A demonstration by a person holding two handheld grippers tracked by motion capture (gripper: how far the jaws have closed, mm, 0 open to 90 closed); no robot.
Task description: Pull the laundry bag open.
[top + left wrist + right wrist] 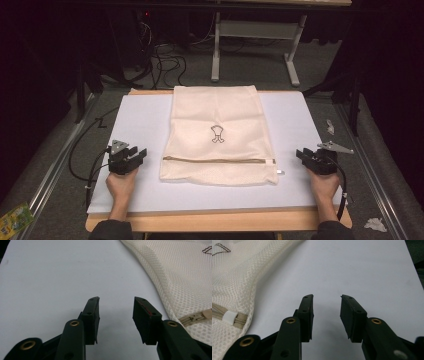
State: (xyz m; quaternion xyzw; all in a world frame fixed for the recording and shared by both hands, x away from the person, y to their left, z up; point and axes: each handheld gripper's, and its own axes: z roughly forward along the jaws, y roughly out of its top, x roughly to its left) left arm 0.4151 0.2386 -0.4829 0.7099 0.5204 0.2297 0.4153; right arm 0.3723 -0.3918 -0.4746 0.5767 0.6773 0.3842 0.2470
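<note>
The wooden-edged table with its pale lilac-white top sheet [145, 125] carries one thing: a cream mesh laundry bag with a small dark embroidered emblem [217, 135], lying flat across the middle of the sheet, its top at the far edge and its zipped end toward the near edge. A tan zipper [217, 160] runs straight across near that lower hem and looks closed, its metal pull [280, 172] at the bag's right-hand corner. The left gripper [131, 156] rests on the sheet near the left edge, its jaws spread with nothing between them; the right gripper [309, 156] sits near the right edge, likewise spread and empty, just beside the pull. This reads as the start, before any contact; the next move likely calls for one gripper pinning the mesh while the other pinches the small pull. Whether the bag holds anything cannot be told, and the emblem is too small to read.
</note>
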